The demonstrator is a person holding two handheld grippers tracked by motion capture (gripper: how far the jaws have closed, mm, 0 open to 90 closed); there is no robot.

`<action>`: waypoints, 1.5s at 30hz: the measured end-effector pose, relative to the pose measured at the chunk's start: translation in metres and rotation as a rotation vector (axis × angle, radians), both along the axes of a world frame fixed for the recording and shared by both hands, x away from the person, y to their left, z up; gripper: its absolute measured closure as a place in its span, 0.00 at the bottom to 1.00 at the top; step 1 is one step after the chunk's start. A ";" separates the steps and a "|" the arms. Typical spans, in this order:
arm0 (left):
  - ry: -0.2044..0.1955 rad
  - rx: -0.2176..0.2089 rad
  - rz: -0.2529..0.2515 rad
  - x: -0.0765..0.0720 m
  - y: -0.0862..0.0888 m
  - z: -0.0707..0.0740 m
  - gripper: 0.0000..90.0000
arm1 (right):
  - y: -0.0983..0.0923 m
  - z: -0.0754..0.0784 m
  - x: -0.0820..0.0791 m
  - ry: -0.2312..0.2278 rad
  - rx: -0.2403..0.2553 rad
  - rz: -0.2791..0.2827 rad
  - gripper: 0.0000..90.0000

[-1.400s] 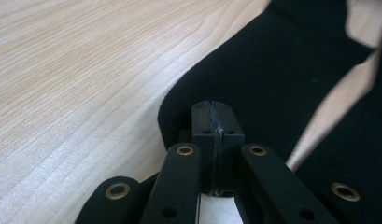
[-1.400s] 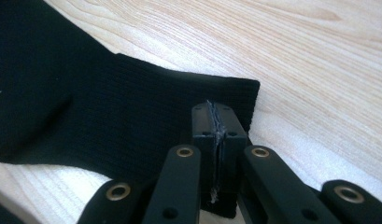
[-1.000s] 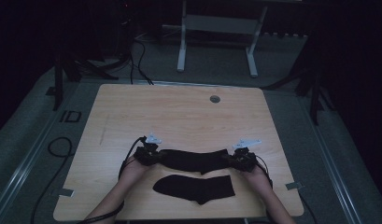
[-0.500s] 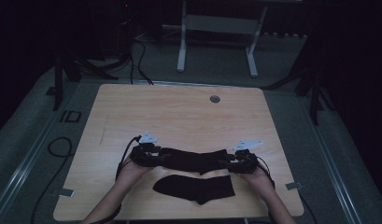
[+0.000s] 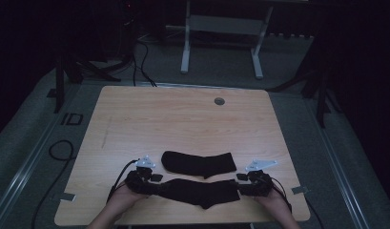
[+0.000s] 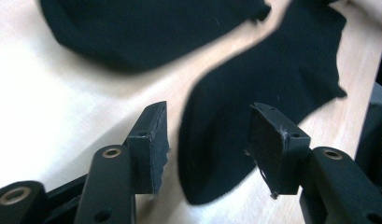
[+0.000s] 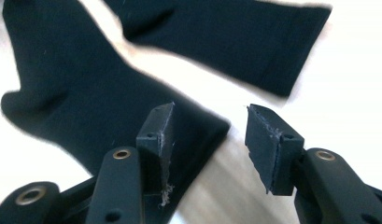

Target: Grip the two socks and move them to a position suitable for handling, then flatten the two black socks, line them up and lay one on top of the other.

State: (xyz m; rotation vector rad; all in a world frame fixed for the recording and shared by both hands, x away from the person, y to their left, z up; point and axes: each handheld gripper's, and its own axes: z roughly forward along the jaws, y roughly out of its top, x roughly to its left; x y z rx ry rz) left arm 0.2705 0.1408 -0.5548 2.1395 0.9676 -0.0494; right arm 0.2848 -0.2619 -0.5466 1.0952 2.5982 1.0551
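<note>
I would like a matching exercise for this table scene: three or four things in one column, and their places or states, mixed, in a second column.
Things:
1. far sock
2. near sock
3. left gripper
4. round grey grommet

Places or states:
A. jaws open at the near sock's left end
B. at the table's far edge
C. lies between the two grippers
D. lies flat, beyond the other sock

Pairs: 1-D, 2-C, 3-A, 4-B
</note>
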 end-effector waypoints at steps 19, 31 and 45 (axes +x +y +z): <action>-0.023 0.044 -0.019 -0.001 -0.008 -0.009 0.95 | 0.015 -0.008 -0.019 -0.082 -0.092 0.028 0.93; -0.062 -0.007 -0.021 -0.005 -0.002 0.019 0.97 | 0.013 0.013 -0.018 -0.089 -0.027 0.030 0.96; -0.151 -0.015 0.031 0.027 0.014 0.078 0.97 | 0.019 0.071 0.013 -0.217 0.041 0.021 0.96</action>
